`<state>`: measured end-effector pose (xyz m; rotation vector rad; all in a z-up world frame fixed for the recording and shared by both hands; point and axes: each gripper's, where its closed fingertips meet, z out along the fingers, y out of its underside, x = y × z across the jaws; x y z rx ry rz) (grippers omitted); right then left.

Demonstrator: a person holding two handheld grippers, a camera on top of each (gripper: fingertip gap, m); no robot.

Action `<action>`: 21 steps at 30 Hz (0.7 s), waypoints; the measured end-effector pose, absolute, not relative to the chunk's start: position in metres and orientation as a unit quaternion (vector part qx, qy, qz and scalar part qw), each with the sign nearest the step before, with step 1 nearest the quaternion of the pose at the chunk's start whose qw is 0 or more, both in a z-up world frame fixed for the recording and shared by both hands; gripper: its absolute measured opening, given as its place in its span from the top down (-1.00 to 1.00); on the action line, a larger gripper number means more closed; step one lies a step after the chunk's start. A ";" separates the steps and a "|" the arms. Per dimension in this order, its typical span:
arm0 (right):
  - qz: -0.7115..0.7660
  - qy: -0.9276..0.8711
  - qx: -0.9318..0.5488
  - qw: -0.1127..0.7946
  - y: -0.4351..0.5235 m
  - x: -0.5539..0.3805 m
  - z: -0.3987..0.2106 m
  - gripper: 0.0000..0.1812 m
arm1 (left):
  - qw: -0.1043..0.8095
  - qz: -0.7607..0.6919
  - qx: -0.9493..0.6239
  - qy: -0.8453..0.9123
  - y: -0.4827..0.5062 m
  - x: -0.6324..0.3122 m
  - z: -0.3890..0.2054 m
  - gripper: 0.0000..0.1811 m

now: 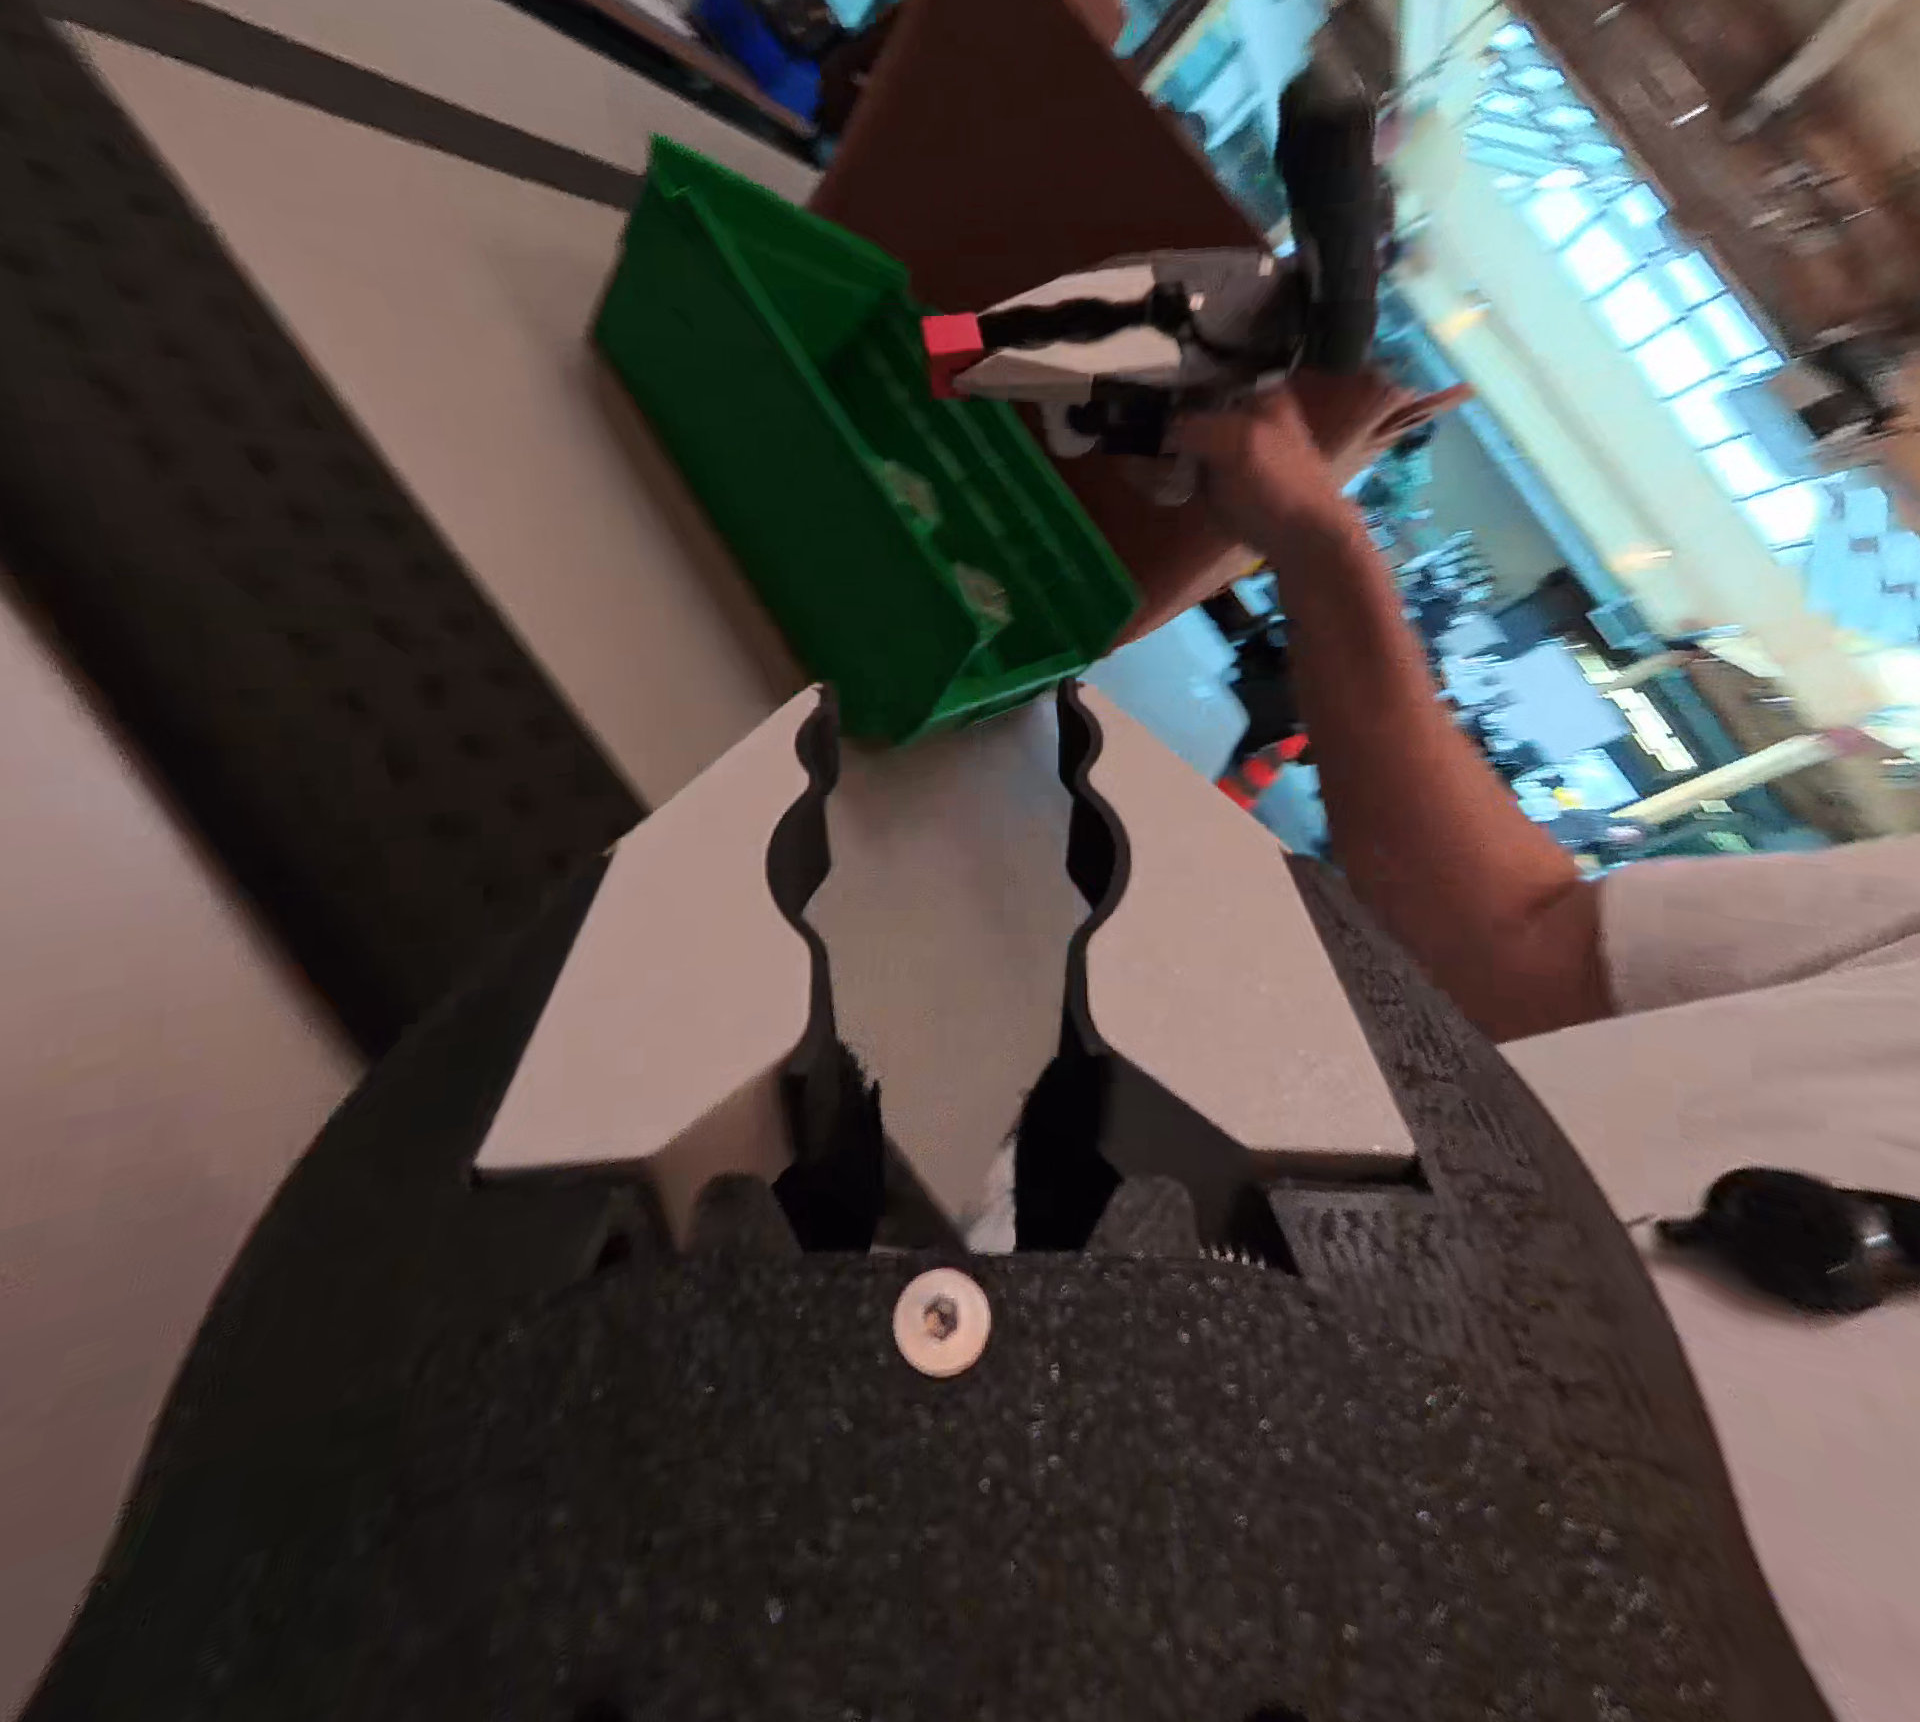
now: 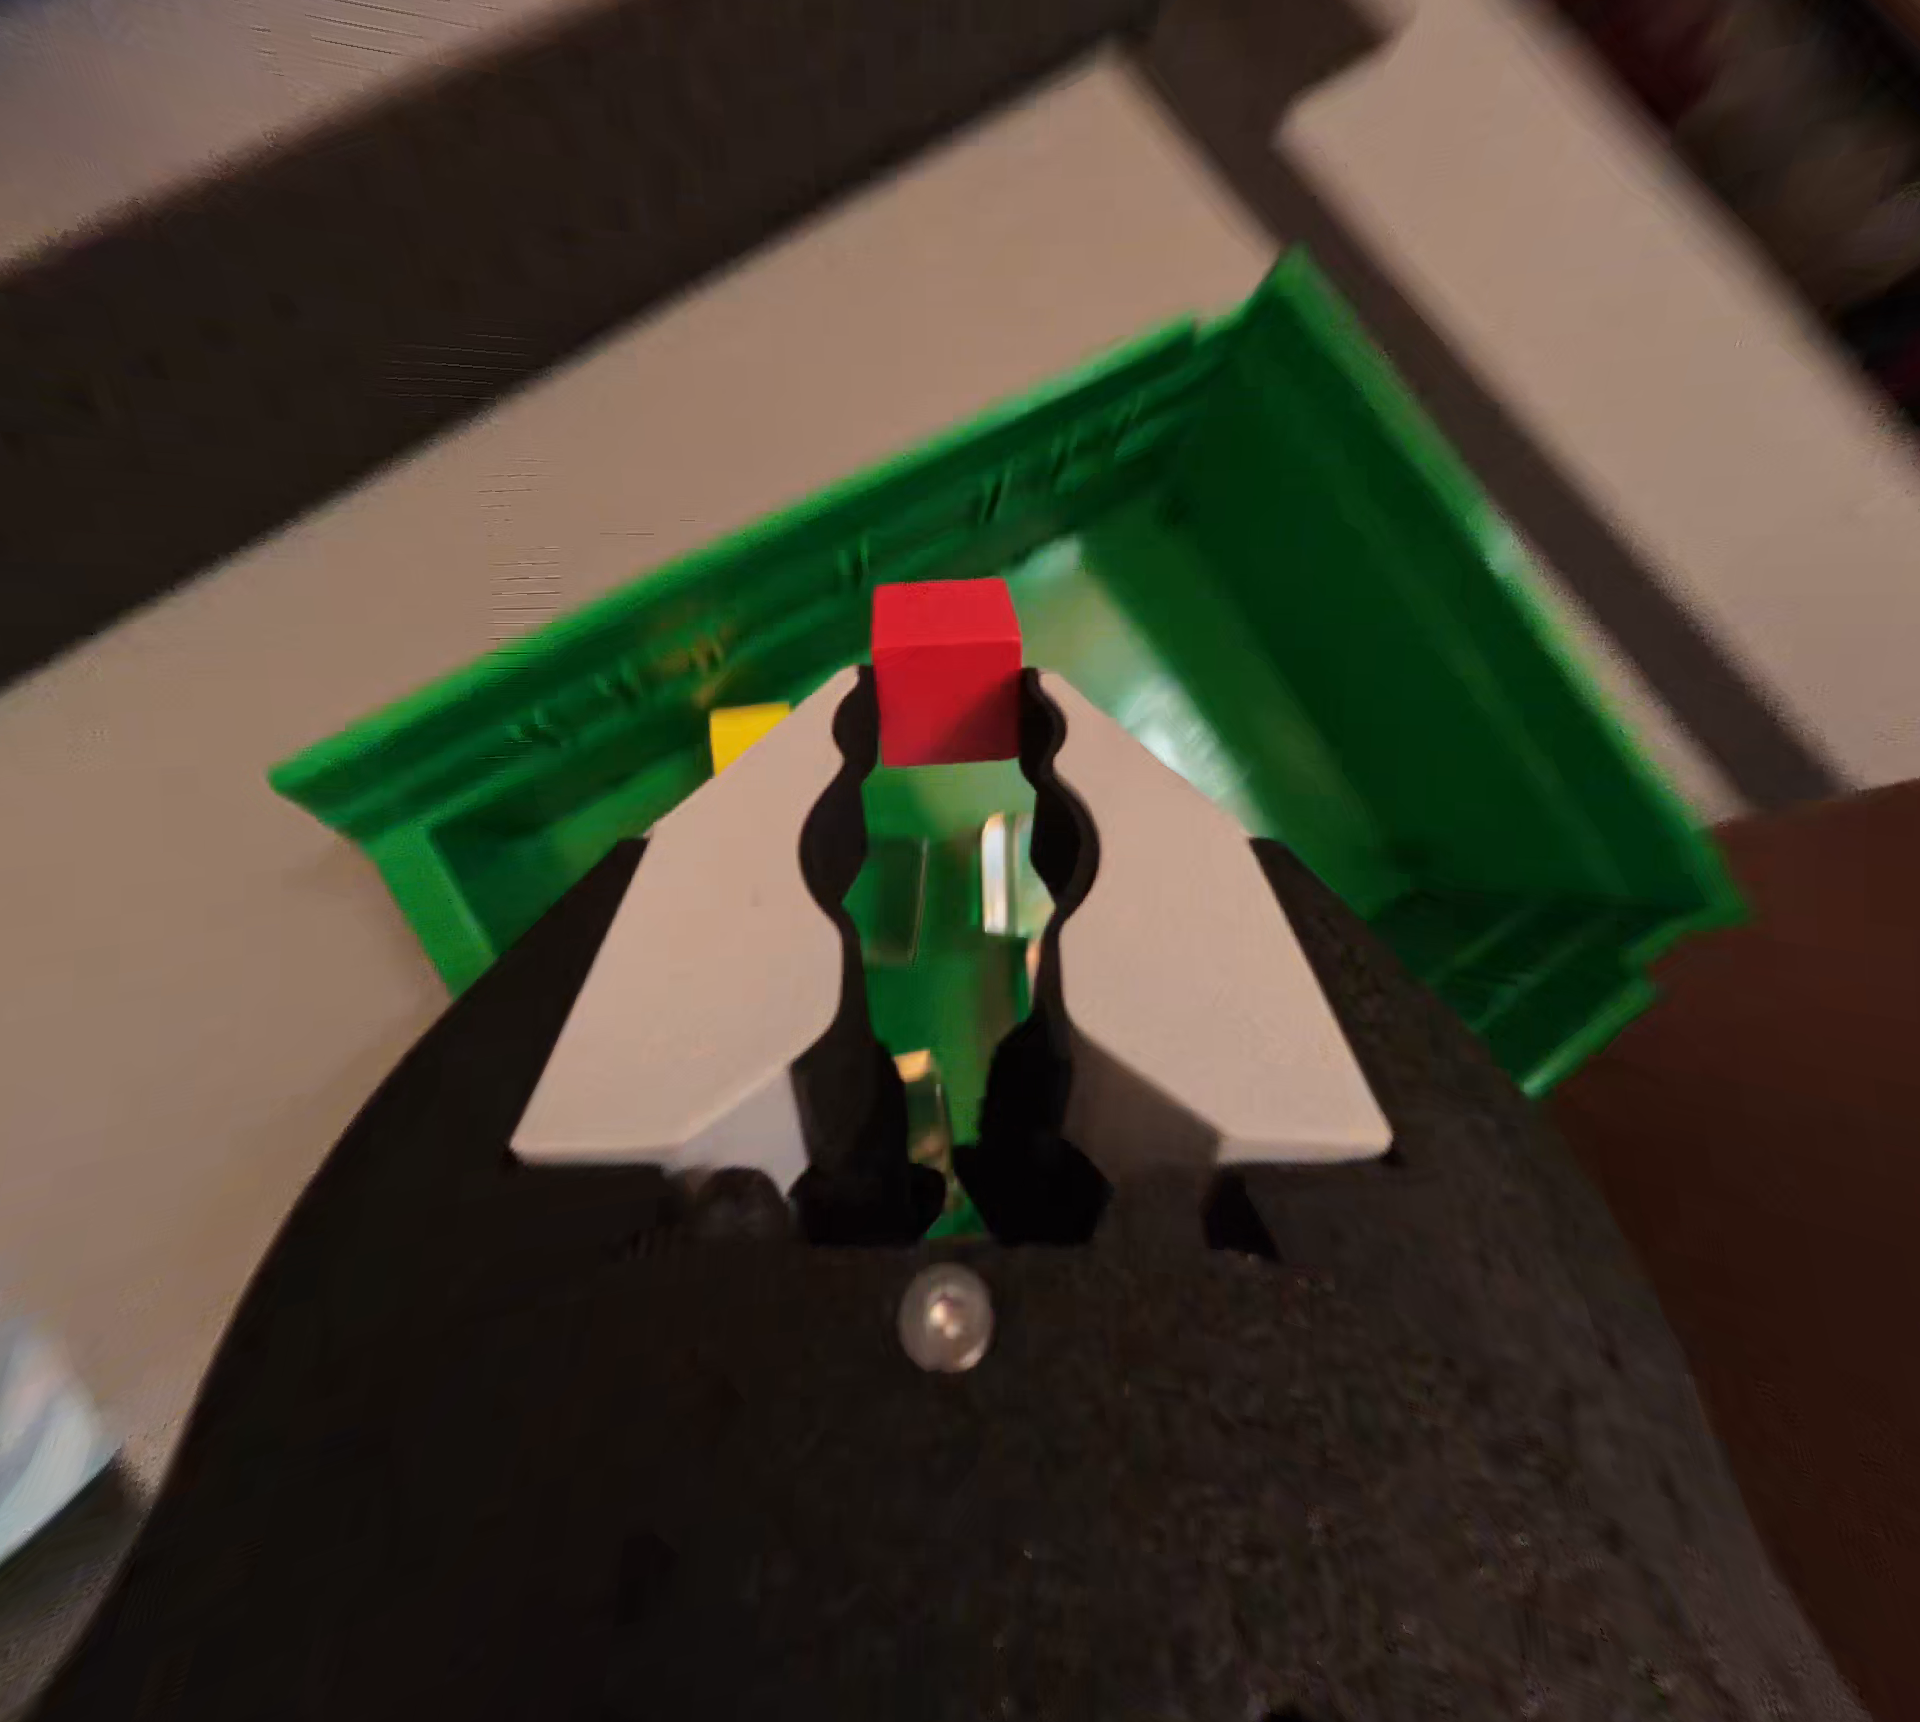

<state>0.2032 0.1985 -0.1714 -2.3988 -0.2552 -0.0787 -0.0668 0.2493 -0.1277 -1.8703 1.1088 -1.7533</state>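
Observation:
My right gripper [image 2: 943, 685] is shut on a small red cube [image 2: 943, 670], pinched at its fingertips above the open green bin [image 2: 1309, 529]. A yellow cube [image 2: 743, 732] lies inside the bin, partly hidden by my left finger. In the left wrist view the right gripper [image 1: 961, 353] holds the red cube [image 1: 951, 342] over the green bin [image 1: 769, 446]. My left gripper [image 1: 945, 706] is open and empty, its tips just short of the bin's near end, above the pale table.
The bin stands on a pale table [image 1: 416, 301] crossed by dark perforated strips [image 1: 260, 592]. A brown board [image 1: 1018, 114] stands behind the bin. A person's forearm [image 1: 1403, 716] holds the right gripper. A black object [image 1: 1808, 1246] lies at the right.

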 end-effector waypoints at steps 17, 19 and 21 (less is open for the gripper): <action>0.038 -0.153 -0.984 0.080 0.197 0.196 -0.291 0.70 | 0.334 -0.288 -0.824 0.356 0.314 -0.175 -0.177 0.52; 0.048 -0.128 -0.985 0.109 0.201 0.193 -0.281 0.43 | 0.348 -0.257 -0.834 0.341 0.343 -0.194 -0.178 0.52; 0.038 -0.096 -0.981 0.161 0.204 0.194 -0.259 0.37 | 0.344 -0.225 -0.850 0.330 0.376 -0.211 -0.188 0.52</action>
